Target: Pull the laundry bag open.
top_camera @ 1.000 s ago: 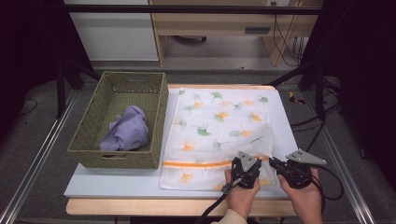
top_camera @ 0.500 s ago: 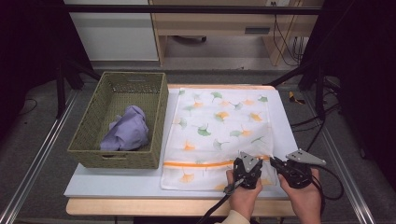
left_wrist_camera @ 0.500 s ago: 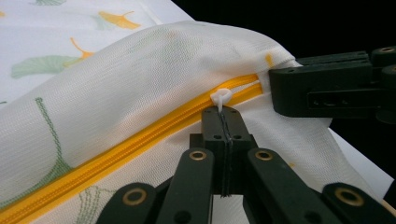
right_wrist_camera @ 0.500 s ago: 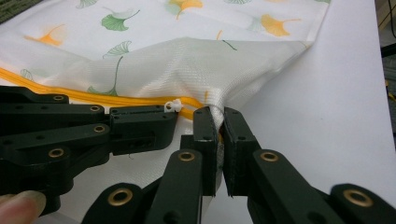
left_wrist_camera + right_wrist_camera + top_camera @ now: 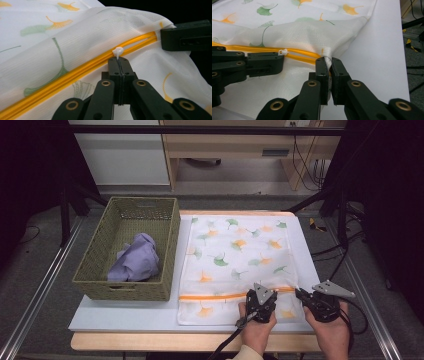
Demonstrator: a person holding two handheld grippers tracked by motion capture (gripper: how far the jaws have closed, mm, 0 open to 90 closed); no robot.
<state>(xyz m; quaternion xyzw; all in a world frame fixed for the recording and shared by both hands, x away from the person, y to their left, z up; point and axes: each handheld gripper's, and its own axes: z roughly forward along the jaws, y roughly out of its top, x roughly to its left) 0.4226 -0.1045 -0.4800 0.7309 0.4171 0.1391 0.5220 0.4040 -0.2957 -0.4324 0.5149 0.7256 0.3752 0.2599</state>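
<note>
Now your left gripper (image 5: 119,60) is closed on the white zipper pull (image 5: 118,51) of the mesh bag (image 5: 235,255), which lies flat on the counter (image 5: 125,312). Your right gripper (image 5: 327,65) pinches the bag's edge at 3 o'clock of the zipper (image 5: 75,72) (jaws nearly together). A basket (image 5: 165,245) sits at 9 o'clock.

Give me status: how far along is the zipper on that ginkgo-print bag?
Done: both grips set. The left gripper is shut on the white zipper pull; the right gripper pinches the mesh bag at the orange zipper end. Left: the slide itself; purple cloth sits in the basket.
</note>
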